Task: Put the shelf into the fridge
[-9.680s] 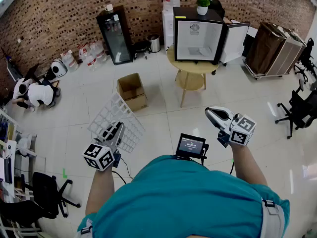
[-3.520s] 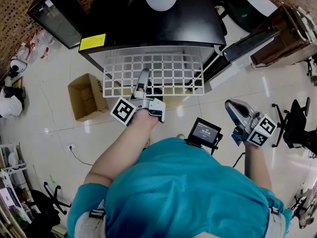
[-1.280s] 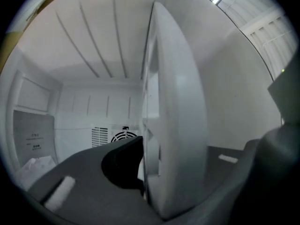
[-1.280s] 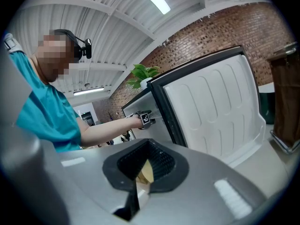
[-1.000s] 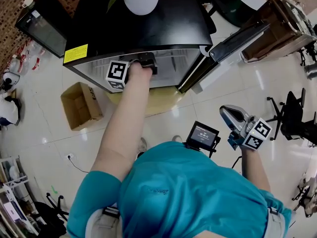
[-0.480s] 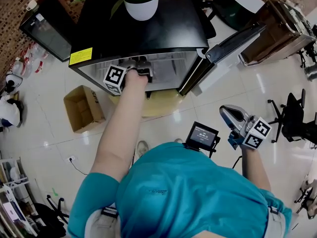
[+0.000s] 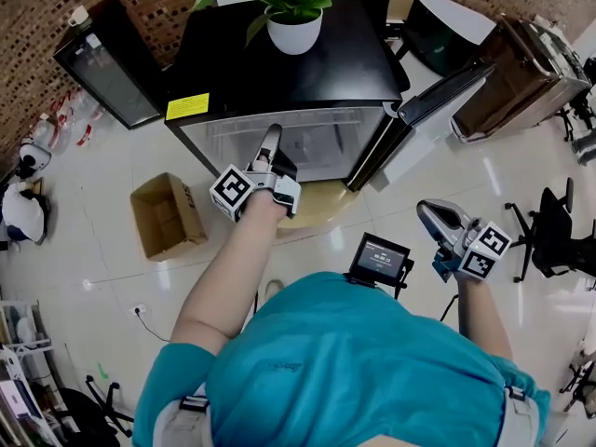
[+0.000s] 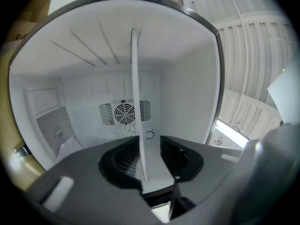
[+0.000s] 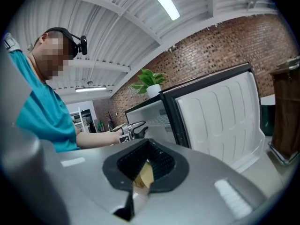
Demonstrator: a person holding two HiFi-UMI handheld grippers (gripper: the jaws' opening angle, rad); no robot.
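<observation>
The black fridge (image 7: 289,63) stands with its door (image 7: 430,93) swung open to the right. The white wire shelf (image 8: 135,88) sits inside it, seen edge-on in the left gripper view as a thin white bar running to the back wall with the fan. My left gripper (image 7: 272,140) is just in front of the fridge opening. In its own view the left gripper (image 8: 149,161) is open, its pads standing clear on either side of the shelf's front edge. My right gripper (image 7: 428,212) hangs at my right side, away from the fridge; the right gripper (image 9: 140,172) is shut on nothing.
The fridge rests on a round wooden table (image 7: 321,210), with a potted plant (image 7: 296,28) on top. A cardboard box (image 7: 168,214) lies on the floor at left, a black display cooler (image 7: 112,59) behind it. A wooden cabinet (image 7: 535,68) and an office chair (image 7: 559,240) stand at right.
My left gripper carried the shelf into the fridge, then let go and drew back out to the opening. The shelf stays inside. The right gripper has hardly moved.
</observation>
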